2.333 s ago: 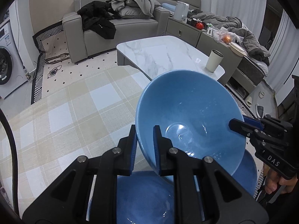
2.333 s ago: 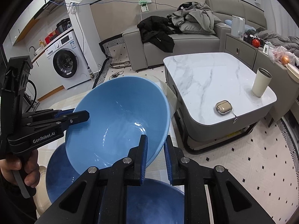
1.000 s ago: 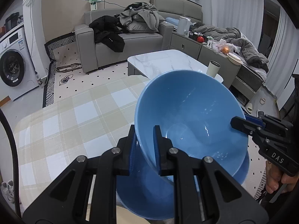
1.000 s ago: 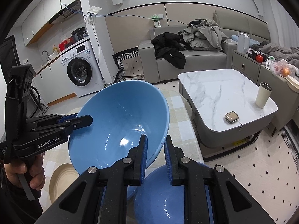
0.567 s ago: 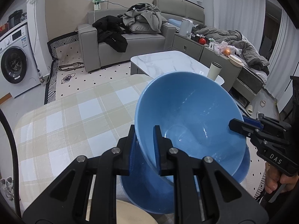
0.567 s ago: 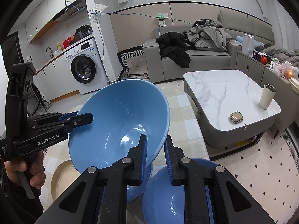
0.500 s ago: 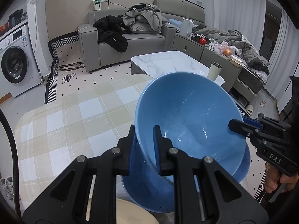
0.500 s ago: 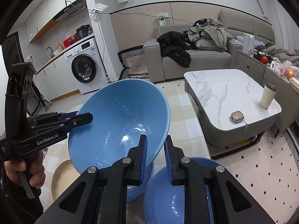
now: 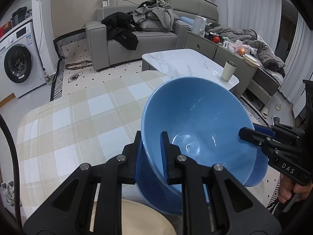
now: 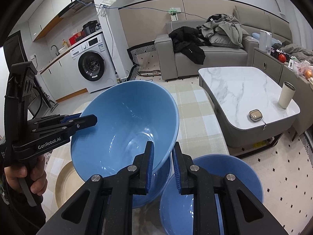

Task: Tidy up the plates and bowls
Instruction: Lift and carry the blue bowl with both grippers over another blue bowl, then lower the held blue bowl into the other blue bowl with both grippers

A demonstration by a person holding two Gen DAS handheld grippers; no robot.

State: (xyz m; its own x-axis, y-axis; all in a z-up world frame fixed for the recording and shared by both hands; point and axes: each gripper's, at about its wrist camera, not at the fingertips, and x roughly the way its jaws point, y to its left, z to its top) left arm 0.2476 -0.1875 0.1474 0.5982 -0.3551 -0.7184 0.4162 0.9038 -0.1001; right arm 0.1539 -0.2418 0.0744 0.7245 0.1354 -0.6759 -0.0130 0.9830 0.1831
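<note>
a checked tablecloth (image 9: 82,117) covers the table, with a beige plate (image 10: 65,182) and blue bowls (image 10: 211,188) on it.

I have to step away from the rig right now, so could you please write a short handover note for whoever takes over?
Left gripper: shut on the rim of the held blue bowl.
Right gripper: shut on the opposite rim of the same bowl, which is tilted.
Below it sits a second blue bowl; a third blue bowl to the right, a beige plate to the left, all on the checked tablecloth.
Done: bowl lifted.
Left: probably nest it in the bowl below, then release.
</note>
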